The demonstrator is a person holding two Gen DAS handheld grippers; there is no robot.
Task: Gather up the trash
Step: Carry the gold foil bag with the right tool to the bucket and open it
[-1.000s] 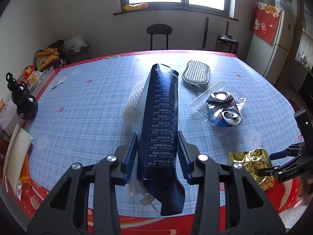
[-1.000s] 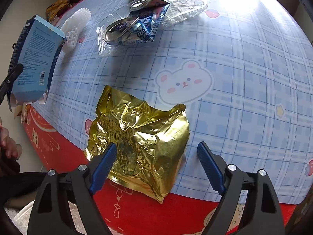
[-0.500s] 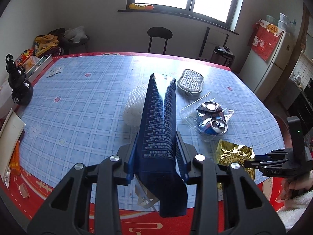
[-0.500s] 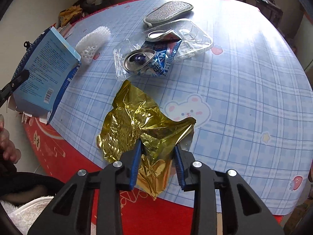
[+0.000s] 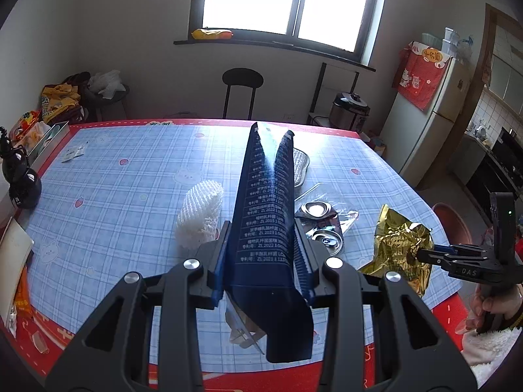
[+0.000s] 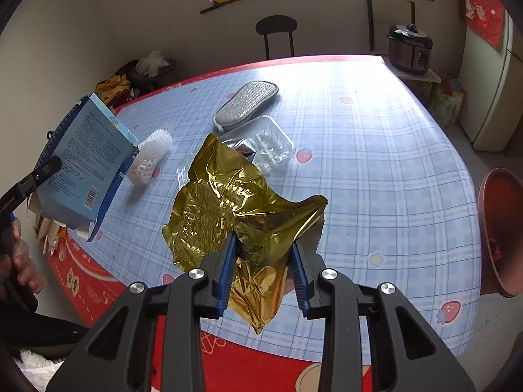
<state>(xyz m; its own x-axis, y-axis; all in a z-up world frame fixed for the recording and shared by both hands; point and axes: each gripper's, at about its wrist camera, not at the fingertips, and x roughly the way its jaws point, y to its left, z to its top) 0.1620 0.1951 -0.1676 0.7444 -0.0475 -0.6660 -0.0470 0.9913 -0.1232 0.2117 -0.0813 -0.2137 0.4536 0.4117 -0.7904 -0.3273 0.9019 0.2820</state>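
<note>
My left gripper point(image 5: 263, 254) is shut on a dark blue carton point(image 5: 266, 215), squeezed flat between the pads and lifted above the table; in the right wrist view the blue carton point(image 6: 85, 160) hangs at the left. My right gripper point(image 6: 263, 261) is shut on a crumpled gold foil bag point(image 6: 235, 209), held clear of the tablecloth; in the left wrist view the gold bag point(image 5: 400, 241) hangs from the right gripper point(image 5: 428, 253). A crushed can point(image 5: 322, 225) in clear plastic and a white foam net point(image 5: 201, 215) lie on the table.
The blue checked tablecloth point(image 6: 376, 163) has a red border. A grey scrub pad point(image 6: 245, 104) and a clear plastic tray point(image 6: 271, 143) lie mid-table. A black bottle point(image 5: 21, 176) stands at the left edge. A red stool point(image 6: 501, 228) stands right of the table.
The right gripper closed on the gold bag and raised it off the table. The left gripper lifted the blue carton higher, bringing more of the room into view.
</note>
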